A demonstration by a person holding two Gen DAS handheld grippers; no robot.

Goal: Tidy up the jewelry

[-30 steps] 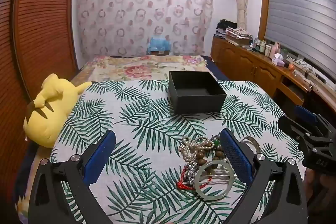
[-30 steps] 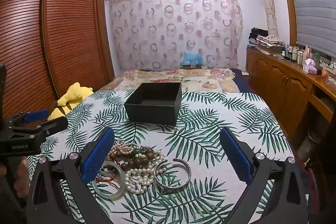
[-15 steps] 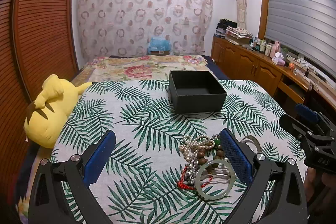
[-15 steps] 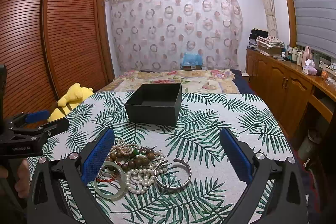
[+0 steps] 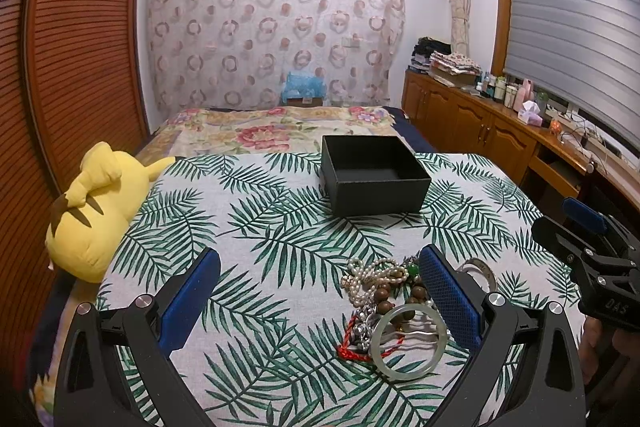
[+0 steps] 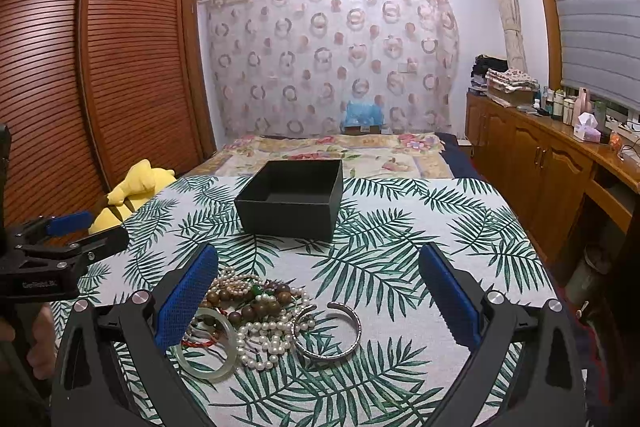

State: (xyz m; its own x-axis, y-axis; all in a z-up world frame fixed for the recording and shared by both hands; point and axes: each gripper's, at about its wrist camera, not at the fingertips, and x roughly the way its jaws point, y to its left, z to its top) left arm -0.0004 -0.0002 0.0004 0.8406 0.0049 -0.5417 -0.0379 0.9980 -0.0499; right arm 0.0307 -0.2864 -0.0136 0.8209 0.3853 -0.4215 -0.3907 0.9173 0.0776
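A pile of jewelry (image 6: pixel 256 315) lies on the palm-leaf cloth: pearl strands, brown wooden beads, a pale jade bangle (image 6: pixel 206 345), a silver cuff (image 6: pixel 326 331) and a red cord. It also shows in the left wrist view (image 5: pixel 384 303), with the jade bangle (image 5: pixel 408 341) nearest. An open, empty black box (image 5: pixel 374 173) stands beyond the pile, also seen in the right wrist view (image 6: pixel 292 197). My left gripper (image 5: pixel 320 299) is open and empty, just left of the pile. My right gripper (image 6: pixel 320 299) is open and empty, with the pile by its left finger.
A yellow plush toy (image 5: pixel 94 209) lies at the table's left edge. A bed with a floral cover (image 5: pixel 276 131) is behind the table. A wooden sideboard (image 5: pixel 492 131) runs along the right, a slatted wardrobe (image 6: pixel 100 67) along the left.
Both grippers have barely moved; the views have crept slightly. The jewelry and box lie as before.
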